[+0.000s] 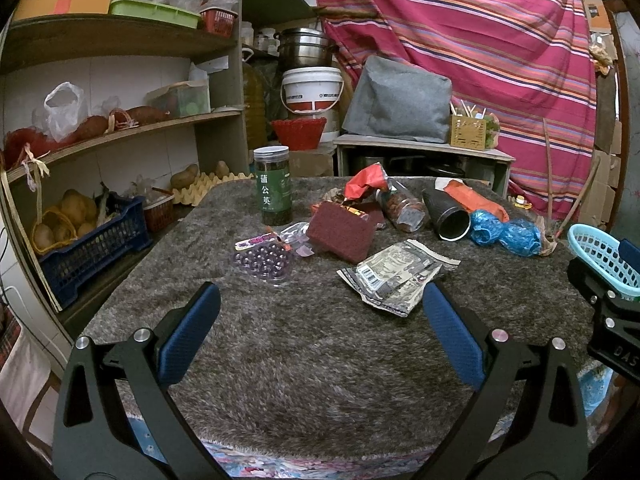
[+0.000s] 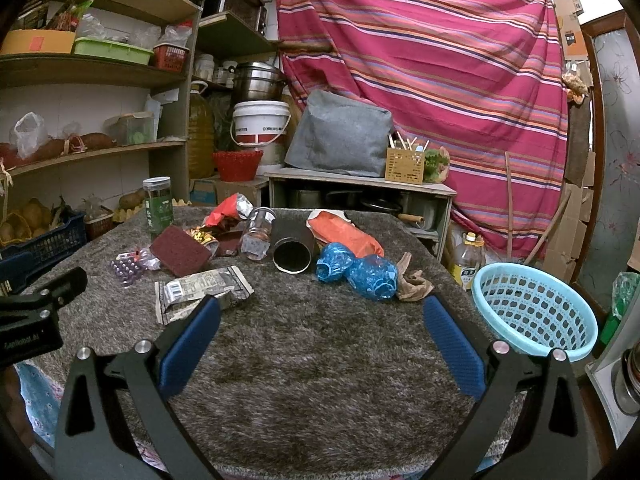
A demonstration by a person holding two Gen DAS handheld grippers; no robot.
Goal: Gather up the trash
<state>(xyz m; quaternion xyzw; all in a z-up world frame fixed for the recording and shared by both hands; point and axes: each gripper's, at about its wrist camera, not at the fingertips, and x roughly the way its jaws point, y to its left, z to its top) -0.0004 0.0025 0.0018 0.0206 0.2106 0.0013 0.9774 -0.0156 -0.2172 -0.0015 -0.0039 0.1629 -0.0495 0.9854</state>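
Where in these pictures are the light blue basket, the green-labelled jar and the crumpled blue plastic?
Light blue basket (image 2: pixel 534 310): right wrist view, on its perforated inner wall.
Green-labelled jar (image 1: pixel 273 190): left wrist view, on the label.
Crumpled blue plastic (image 2: pixel 370 272): right wrist view, on its bulging right half.

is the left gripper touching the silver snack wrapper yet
Apart. In the left wrist view the left gripper is open and empty, and bare carpet shows between its two fingers. The silver snack wrapper lies flat just beyond the right fingertip, not pressed or lifted by it.

Basket (image 2: pixel 534 312) light blue; curtain (image 2: pixel 420 60) magenta, striped.
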